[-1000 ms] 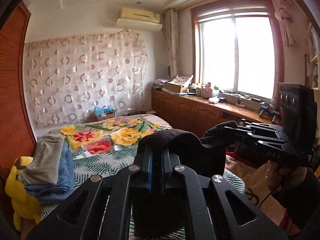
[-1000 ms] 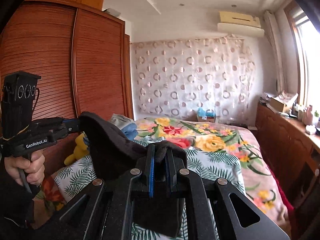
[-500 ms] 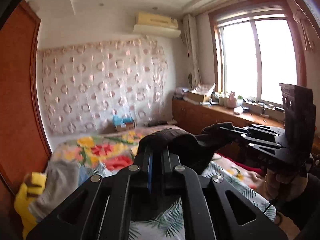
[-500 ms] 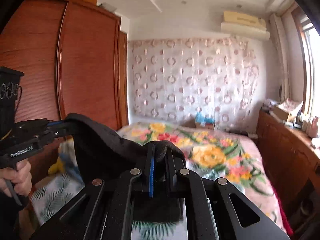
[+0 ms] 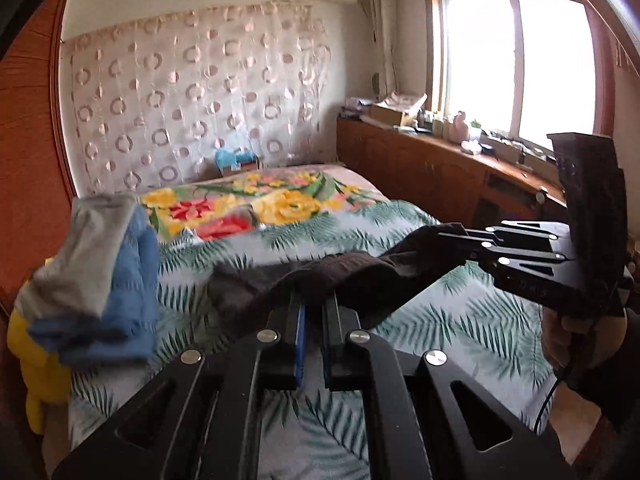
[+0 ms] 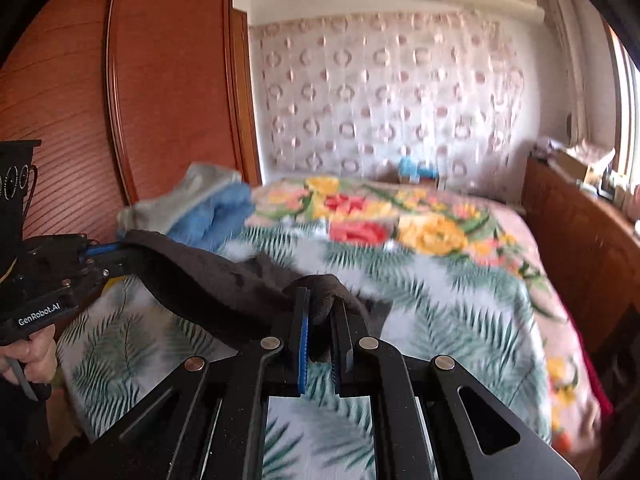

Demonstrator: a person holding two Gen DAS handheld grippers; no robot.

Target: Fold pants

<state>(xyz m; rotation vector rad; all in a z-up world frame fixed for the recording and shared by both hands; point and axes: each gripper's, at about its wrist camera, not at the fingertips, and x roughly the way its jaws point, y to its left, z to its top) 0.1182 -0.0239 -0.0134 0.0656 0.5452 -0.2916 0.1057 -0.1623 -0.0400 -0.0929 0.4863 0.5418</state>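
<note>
The dark brown pants (image 5: pixel 320 280) hang stretched between my two grippers, just above the bed (image 5: pixel 460 320). My left gripper (image 5: pixel 314 300) is shut on one edge of the cloth. My right gripper (image 6: pixel 320 304) is shut on the other edge; it shows in the left wrist view (image 5: pixel 444 236) at the right. In the right wrist view the left gripper (image 6: pixel 120 252) sits at the left, with the pants (image 6: pixel 224 284) sagging between them. The lower part of the pants is hidden behind the grippers.
A pile of grey and blue clothes (image 5: pixel 100 272) lies at the bed's left side over a yellow plush toy (image 5: pixel 36 368). A wooden wardrobe (image 6: pixel 120 112) stands at the left. A wooden cabinet (image 5: pixel 440 172) runs under the window at the right.
Both grippers have come down toward the bed with the pants. The cloth, bunched high between them before, now hangs lower and more stretched out.
</note>
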